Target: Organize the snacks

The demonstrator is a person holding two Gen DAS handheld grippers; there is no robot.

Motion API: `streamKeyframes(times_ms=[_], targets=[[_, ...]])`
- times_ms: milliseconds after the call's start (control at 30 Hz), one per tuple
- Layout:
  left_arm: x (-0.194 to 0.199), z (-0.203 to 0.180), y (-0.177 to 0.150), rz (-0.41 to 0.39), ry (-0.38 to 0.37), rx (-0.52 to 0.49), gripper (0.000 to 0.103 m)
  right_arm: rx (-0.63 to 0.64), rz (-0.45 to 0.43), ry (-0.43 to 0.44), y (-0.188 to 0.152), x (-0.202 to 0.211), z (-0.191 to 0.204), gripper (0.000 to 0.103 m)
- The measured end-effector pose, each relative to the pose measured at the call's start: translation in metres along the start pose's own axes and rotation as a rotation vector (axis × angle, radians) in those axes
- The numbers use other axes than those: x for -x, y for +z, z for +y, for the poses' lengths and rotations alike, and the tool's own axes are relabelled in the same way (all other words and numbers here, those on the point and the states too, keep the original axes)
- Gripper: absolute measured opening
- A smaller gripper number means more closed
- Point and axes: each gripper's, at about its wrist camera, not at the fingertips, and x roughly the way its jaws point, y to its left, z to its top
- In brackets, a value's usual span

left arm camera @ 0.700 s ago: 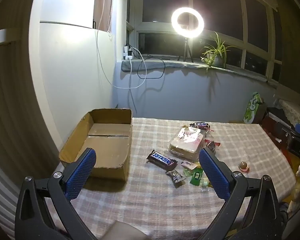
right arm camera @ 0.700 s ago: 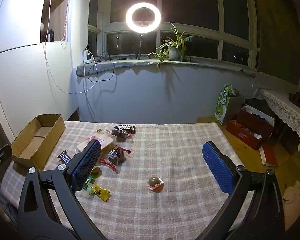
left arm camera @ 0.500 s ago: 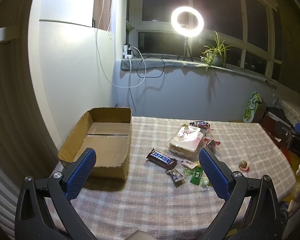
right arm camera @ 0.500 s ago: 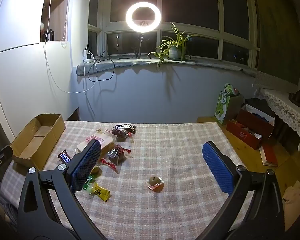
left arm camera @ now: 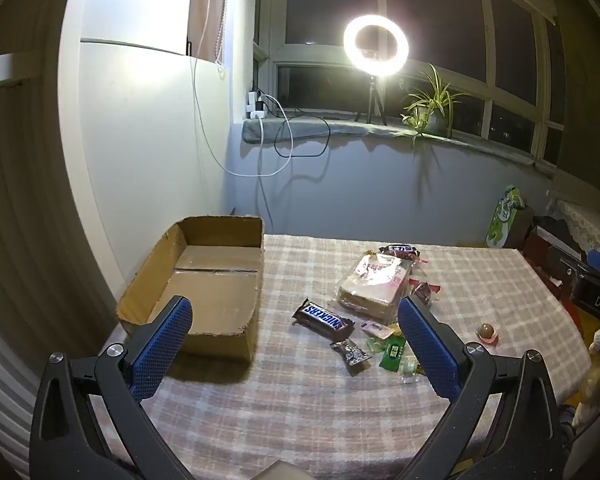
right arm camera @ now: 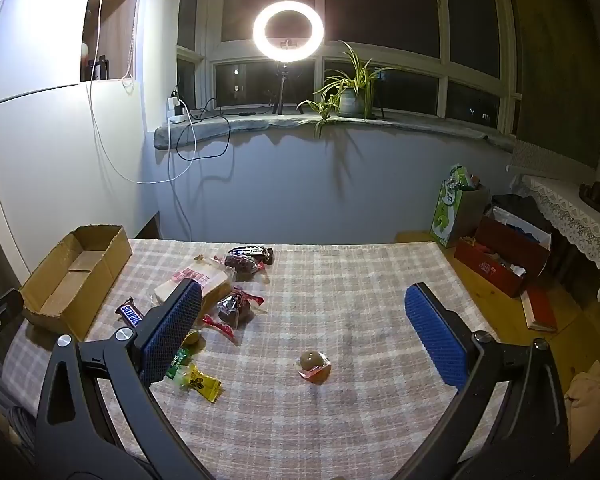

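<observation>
Nothing on the surface (left arm camera: 308, 412) is shifting since the earlier frames; only your left claw's (left arm camera: 296, 340) view is drifting very slightly, with the cardboard box (left arm camera: 204, 280) sitting a touch higher in it. You are holding the left claw spread wide and empty above the near edge of the checked cloth. Its left finger is lying over the box's near corner, and the box is showing no snacks inside. Ahead, between the fingers, the Snickers bar (left arm camera: 323, 319) is lying flat, with a small dark wrapped candy (left arm camera: 351, 353) just nearer to you. The clear bread packet (left arm camera: 374, 283) is sitting beyond the bar, close to the right finger, and the green sachet (left arm camera: 394, 355) is lying just beside that finger.

You are keeping the right claw (right arm camera: 302, 322) spread wide too, gripping nothing. Straight ahead of it, between the fingers and closer to you, the round candy on its red wrapper (right arm camera: 313, 364) is resting alone. The yellow sachet (right arm camera: 201, 382) is lying just beside the left finger, and the rest of the snack pile is partly hiding behind that finger.
</observation>
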Motion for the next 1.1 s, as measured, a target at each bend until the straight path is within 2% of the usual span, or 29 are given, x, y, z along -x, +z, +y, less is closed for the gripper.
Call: streamKeyframes(times_ms=[1100], targets=[[-0.0054, -0.0007, -0.001, 0.007, 0.013, -0.01, 0.102, 0.002, 0.013, 0.005, -0.0024, -0.005, 0.0005, 0.103]])
